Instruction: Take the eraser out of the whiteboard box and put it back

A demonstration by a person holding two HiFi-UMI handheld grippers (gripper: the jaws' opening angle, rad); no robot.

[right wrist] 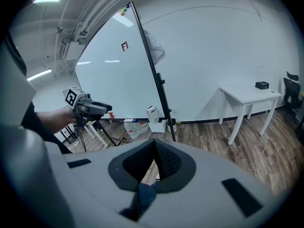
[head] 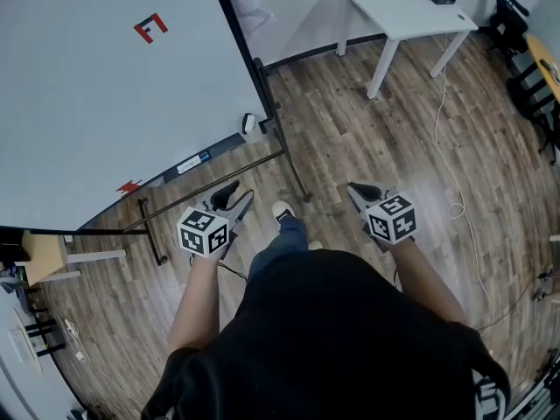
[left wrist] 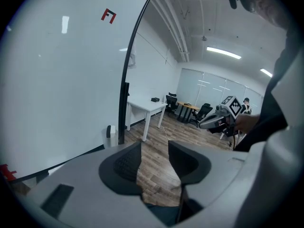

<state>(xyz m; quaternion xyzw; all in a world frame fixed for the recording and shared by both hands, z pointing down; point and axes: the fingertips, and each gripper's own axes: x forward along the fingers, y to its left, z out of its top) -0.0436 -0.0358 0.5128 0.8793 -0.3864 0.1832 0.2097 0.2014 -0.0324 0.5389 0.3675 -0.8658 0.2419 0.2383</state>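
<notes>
A large whiteboard (head: 96, 86) stands on a black frame at the left, with a red mark near its top. A small white box (head: 249, 122) hangs at the board's lower right corner by the frame post; it also shows in the left gripper view (left wrist: 110, 131) and the right gripper view (right wrist: 152, 113), with something dark in it. I cannot make out the eraser itself. My left gripper (head: 233, 199) is open and empty, held over the floor short of the board. My right gripper (head: 359, 192) is shut on nothing, level with the left one.
The board's black stand legs (head: 293, 169) reach across the wood floor ahead of me. A white table (head: 402, 11) with a small black device stands at the back right, with office chairs (head: 516, 24) beyond. A white cable (head: 455, 182) trails on the floor. Bottles (right wrist: 128, 127) sit under the board.
</notes>
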